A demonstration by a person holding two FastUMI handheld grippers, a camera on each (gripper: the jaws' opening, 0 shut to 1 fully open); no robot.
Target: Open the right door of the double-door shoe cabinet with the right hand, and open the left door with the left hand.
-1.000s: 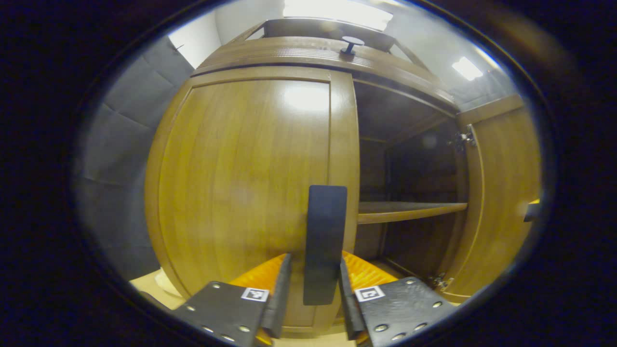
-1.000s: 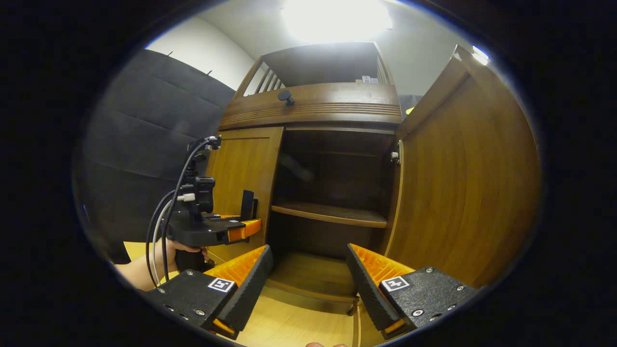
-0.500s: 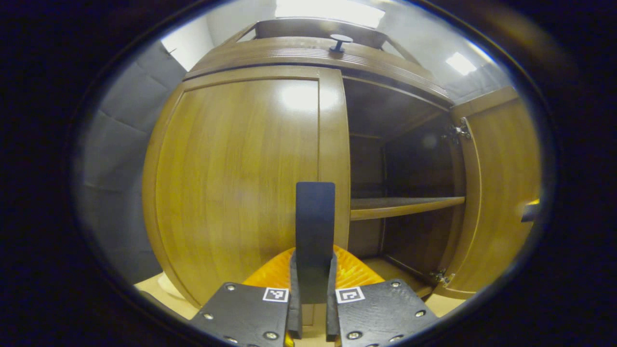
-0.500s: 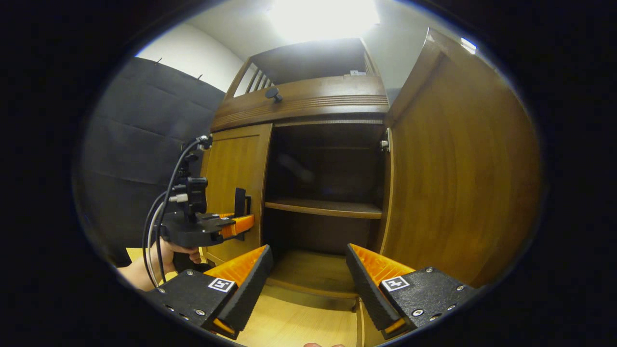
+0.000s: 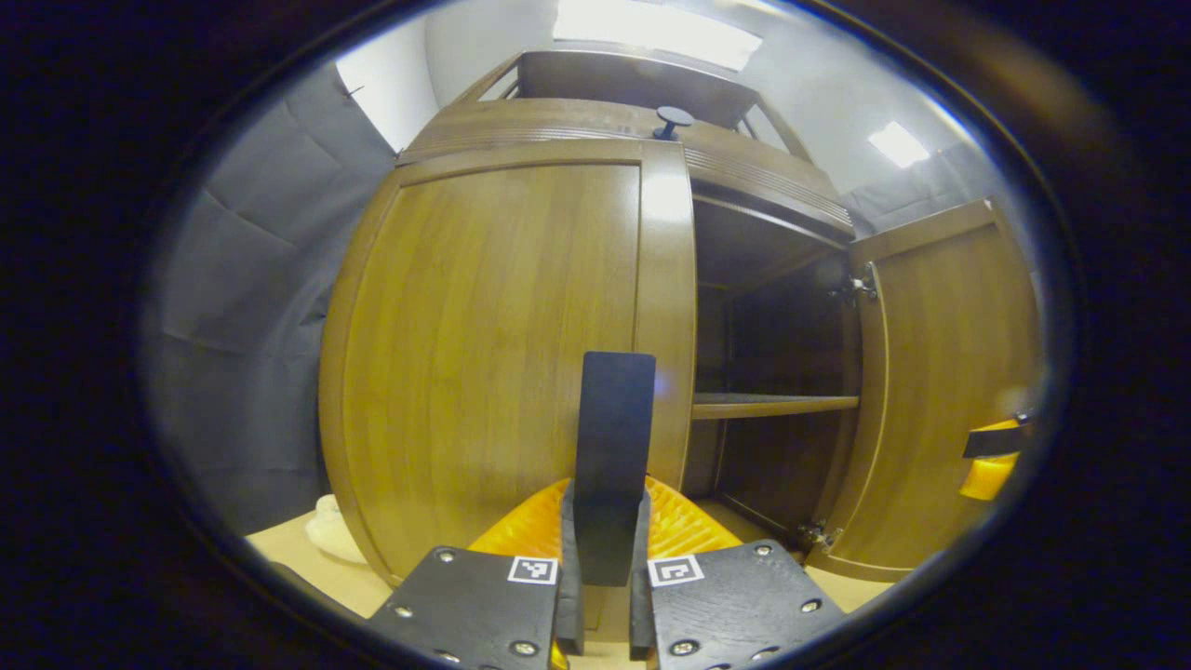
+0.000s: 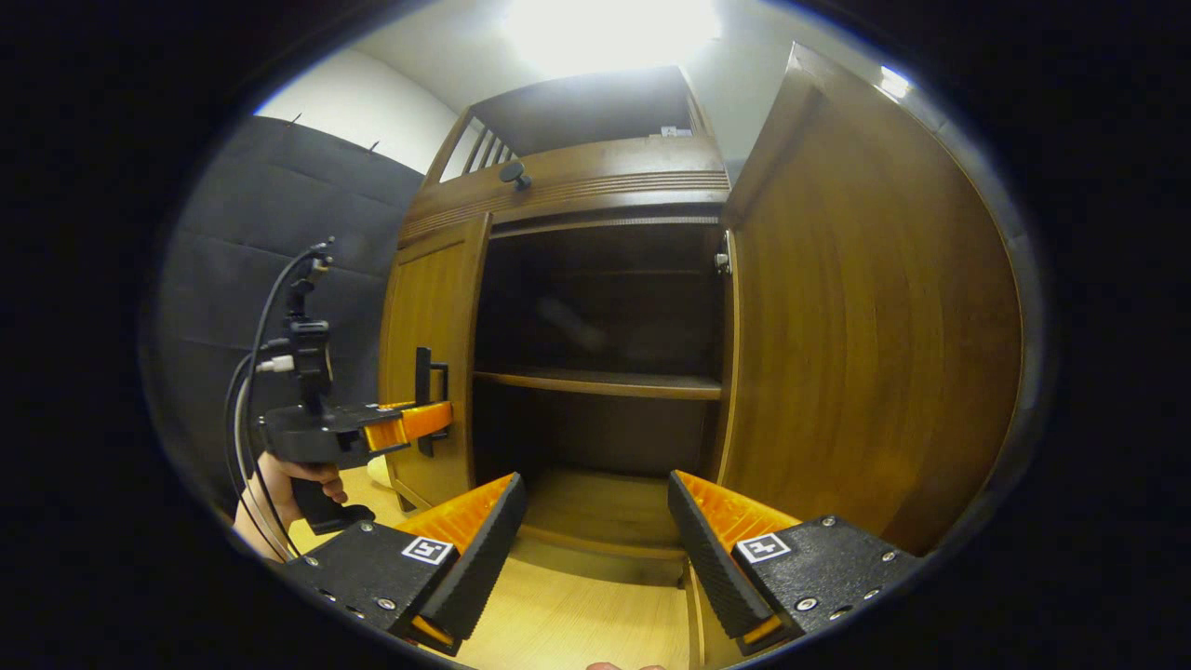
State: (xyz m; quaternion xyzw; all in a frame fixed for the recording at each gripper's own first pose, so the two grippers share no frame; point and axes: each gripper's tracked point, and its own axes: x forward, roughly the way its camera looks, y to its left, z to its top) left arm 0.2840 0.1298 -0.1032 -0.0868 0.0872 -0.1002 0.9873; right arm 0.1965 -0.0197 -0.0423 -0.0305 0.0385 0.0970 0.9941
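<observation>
The brown wooden shoe cabinet faces me. Its left door [image 5: 502, 354] stands slightly ajar, and my left gripper [image 5: 605, 544] is shut on that door's black upright handle [image 5: 611, 437]. The right door [image 5: 940, 391] is swung wide open, baring a dark inside with one shelf [image 5: 772, 405]. In the right gripper view my right gripper [image 6: 595, 549] is open and holds nothing, low before the cabinet's opening, beside the open right door [image 6: 865, 335]. That view also has the left gripper [image 6: 409, 423] on the handle [image 6: 425, 395] of the left door [image 6: 433, 354], held by a hand [image 6: 279, 479].
A black knob [image 5: 672, 119] sticks out of the cabinet's top panel. A small white object [image 5: 326, 535] lies on the light wood floor [image 6: 568, 623] by the cabinet's left corner. Grey padded wall [image 5: 242, 307] stands left of the cabinet.
My left gripper closed on the left door's handle, and that door has begun to swing outward. The right gripper stayed open and the right door stands wider in its view.
</observation>
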